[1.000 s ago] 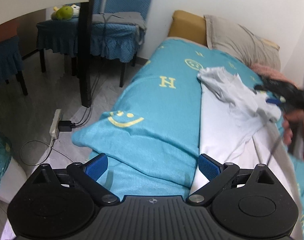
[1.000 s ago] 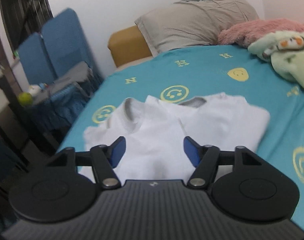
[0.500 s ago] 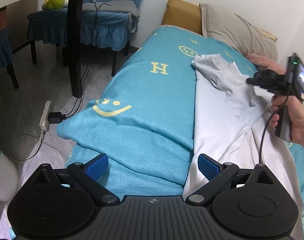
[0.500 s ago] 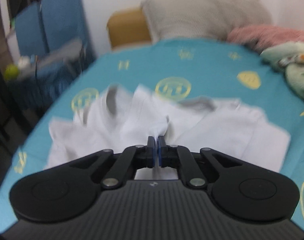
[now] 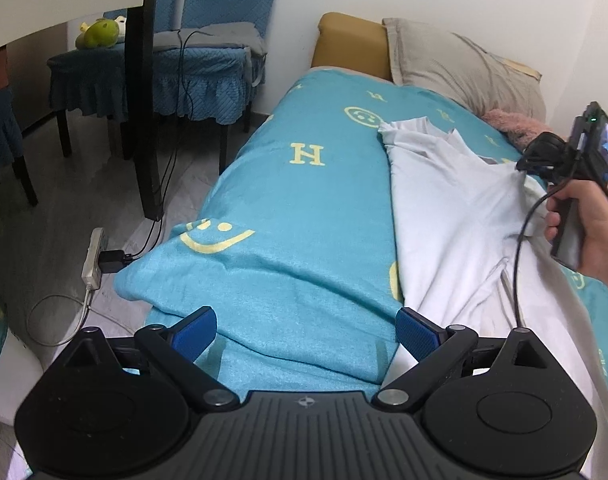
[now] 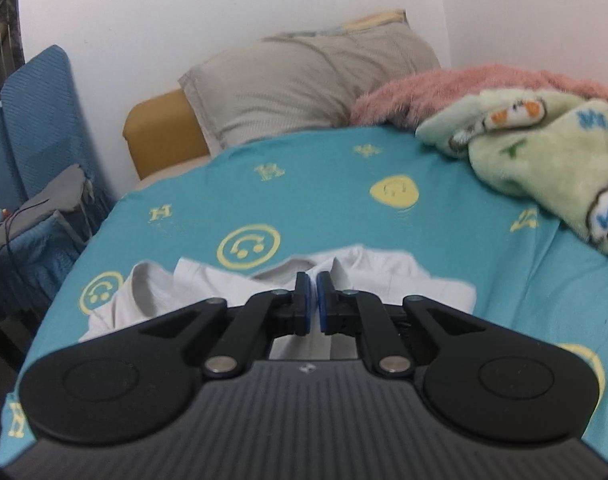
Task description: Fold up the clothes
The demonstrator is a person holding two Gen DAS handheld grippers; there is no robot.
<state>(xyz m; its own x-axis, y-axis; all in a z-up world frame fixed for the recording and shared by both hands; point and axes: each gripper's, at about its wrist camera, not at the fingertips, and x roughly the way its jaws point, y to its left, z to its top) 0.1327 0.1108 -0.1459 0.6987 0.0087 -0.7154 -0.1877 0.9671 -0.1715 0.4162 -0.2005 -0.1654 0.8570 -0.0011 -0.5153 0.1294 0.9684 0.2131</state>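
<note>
Bedroom, teal smiley blanket (image 5: 288, 216); white shirt (image 5: 444, 216) spread at its 3 o'clock side.
Right gripper (image 6: 313, 304): fingers nearly shut, having just eased apart slightly, pinching shirt fabric near the collar. Left gripper (image 5: 306, 330): fingers wide, holding nothing, over the hem end. Step: starting a fold. Next likely needs the pinched fabric carried across.

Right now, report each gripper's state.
Left gripper: open, holding nothing.
Right gripper: shut on the white cotton T-shirt, its jaws having just opened a hair.

Matt white cloth shirt (image 5: 444, 208); seemingly fleecy teal blanket (image 5: 288, 216).
</note>
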